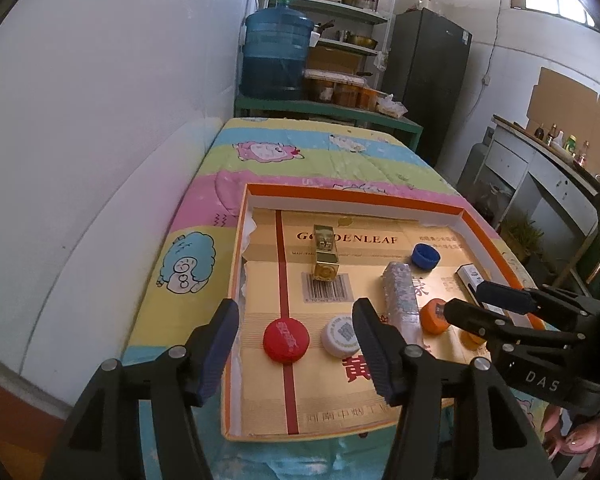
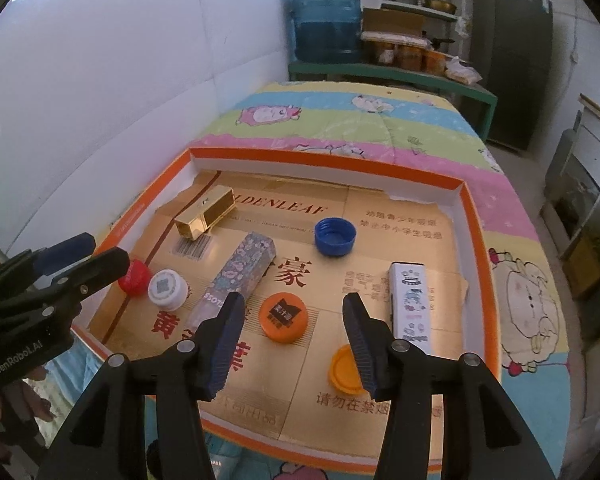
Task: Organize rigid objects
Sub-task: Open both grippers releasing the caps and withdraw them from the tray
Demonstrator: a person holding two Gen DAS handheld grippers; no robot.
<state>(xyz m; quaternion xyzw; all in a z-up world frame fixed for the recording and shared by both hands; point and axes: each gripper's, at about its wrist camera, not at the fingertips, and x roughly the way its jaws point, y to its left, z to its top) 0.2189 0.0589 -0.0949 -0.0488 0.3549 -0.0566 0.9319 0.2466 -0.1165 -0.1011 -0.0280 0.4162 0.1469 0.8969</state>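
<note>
Hovering over the orange-rimmed tray (image 2: 474, 216), both claws gape empty: the left claw (image 1: 296, 344) near the red cap (image 1: 286, 339) and white cap (image 1: 340, 335), the right claw (image 2: 294, 336) above the orange cap (image 2: 283, 316). Between placements, apparently; next comes choosing and closing on another piece.

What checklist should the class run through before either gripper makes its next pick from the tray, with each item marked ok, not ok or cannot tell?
1. Left gripper empty, fingers apart: ok.
2. Right gripper empty, fingers apart: ok.
3. Red cap and white cap lie flat with a gap between them: ok.
4. Orange printed cap free on all sides: ok.
5. Plain orange cap fully in sight: not ok, the right gripper's finger covers its edge.
6. Where the sorted pieces should go inside the tray: cannot tell, no marked sections show.
</note>
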